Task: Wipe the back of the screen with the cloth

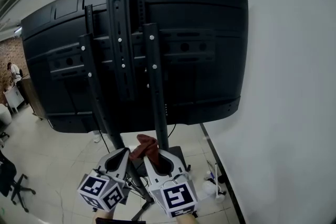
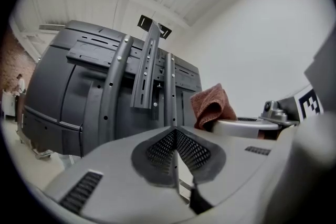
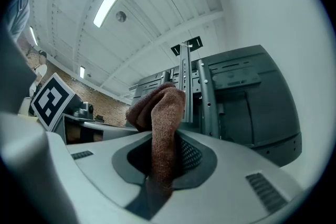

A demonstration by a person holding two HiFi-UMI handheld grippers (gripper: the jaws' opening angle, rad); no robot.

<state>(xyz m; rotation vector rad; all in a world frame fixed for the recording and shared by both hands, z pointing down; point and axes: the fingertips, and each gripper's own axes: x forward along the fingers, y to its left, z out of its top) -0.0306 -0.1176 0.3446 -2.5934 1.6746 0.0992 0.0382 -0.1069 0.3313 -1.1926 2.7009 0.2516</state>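
While the left claw (image 1: 119,159) sits closed and empty, the right claw (image 1: 156,159) clamps a bunched fold of the rust-brown cloth (image 1: 145,145), seemingly soft and light, low before the black back of the mounted screen (image 1: 199,50).

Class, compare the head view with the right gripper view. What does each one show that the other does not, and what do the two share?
Only the head view shows the tiled floor and an office chair at the lower left. Only the right gripper view shows the ceiling light, and it shows up close that the right gripper has its jaws shut on the cloth. Both views show the dark back of the screen, its upright mount rails and the cloth.
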